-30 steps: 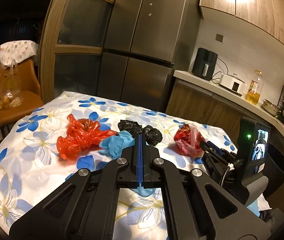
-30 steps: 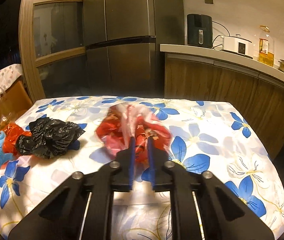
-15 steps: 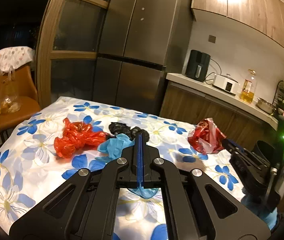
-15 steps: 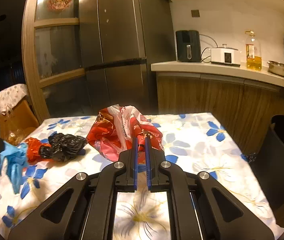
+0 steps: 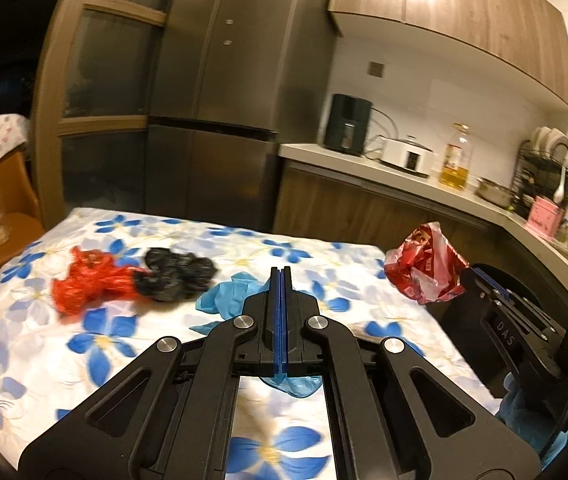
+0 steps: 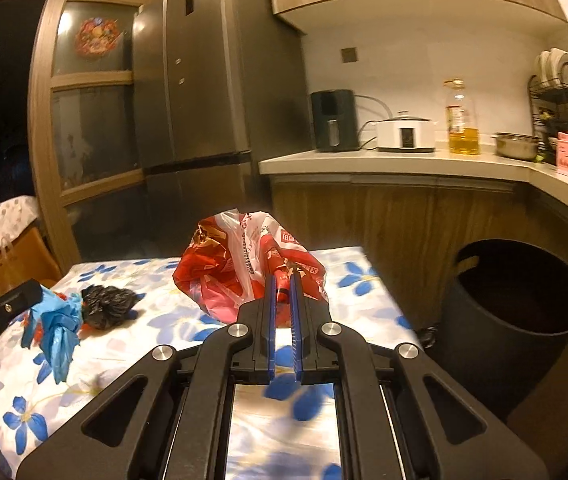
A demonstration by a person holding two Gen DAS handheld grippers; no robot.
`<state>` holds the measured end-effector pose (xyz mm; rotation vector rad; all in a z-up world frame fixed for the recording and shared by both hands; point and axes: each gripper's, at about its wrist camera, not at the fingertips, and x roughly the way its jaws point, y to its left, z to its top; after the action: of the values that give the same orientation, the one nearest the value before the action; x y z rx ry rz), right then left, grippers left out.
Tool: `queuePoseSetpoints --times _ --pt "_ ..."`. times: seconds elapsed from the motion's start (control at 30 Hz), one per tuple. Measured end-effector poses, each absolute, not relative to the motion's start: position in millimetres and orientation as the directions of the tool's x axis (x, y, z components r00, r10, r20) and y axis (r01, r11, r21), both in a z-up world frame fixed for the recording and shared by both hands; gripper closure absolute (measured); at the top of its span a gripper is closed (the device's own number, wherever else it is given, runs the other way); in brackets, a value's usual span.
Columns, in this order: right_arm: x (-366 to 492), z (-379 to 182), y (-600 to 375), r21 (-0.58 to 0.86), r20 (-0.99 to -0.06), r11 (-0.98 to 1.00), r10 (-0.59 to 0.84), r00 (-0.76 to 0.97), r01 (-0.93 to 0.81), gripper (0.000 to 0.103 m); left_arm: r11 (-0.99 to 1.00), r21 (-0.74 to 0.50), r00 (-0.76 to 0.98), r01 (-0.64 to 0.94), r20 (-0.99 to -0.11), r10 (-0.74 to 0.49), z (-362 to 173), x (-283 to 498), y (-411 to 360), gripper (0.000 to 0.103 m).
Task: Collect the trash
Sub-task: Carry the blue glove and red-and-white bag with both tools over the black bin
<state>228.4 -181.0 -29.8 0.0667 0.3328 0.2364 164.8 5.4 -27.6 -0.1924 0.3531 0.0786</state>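
Red-and-white plastic bag (image 6: 243,276) is pinched in your right gripper (image 6: 283,286), lifted above the floral table (image 6: 131,344) near the black bin (image 6: 516,300); your left gripper (image 5: 279,280) is clamped on a blue glove (image 5: 229,298).

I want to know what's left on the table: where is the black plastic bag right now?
The black bag lies crumpled on the flowered tablecloth, left of centre in the left wrist view, touching the orange-red bag on its left, with the blue glove just right.
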Motion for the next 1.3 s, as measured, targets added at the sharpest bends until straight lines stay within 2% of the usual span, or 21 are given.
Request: queuePoseSetpoints --times 0.67,1.3 --pt "208.2 -20.7 -301.1 0.099 -0.283 0.994 -0.014 0.959 0.044 0.096 0.976 -0.113 0.914 0.184 -0.346 -0.212 -16.9 222.9 -131.3 0.103" --pt "198.9 -8.4 -376.6 0.131 -0.236 0.969 -0.177 0.956 0.211 0.096 0.944 -0.066 0.888 0.324 -0.322 -0.328 -4.1 249.8 -219.8 0.103"
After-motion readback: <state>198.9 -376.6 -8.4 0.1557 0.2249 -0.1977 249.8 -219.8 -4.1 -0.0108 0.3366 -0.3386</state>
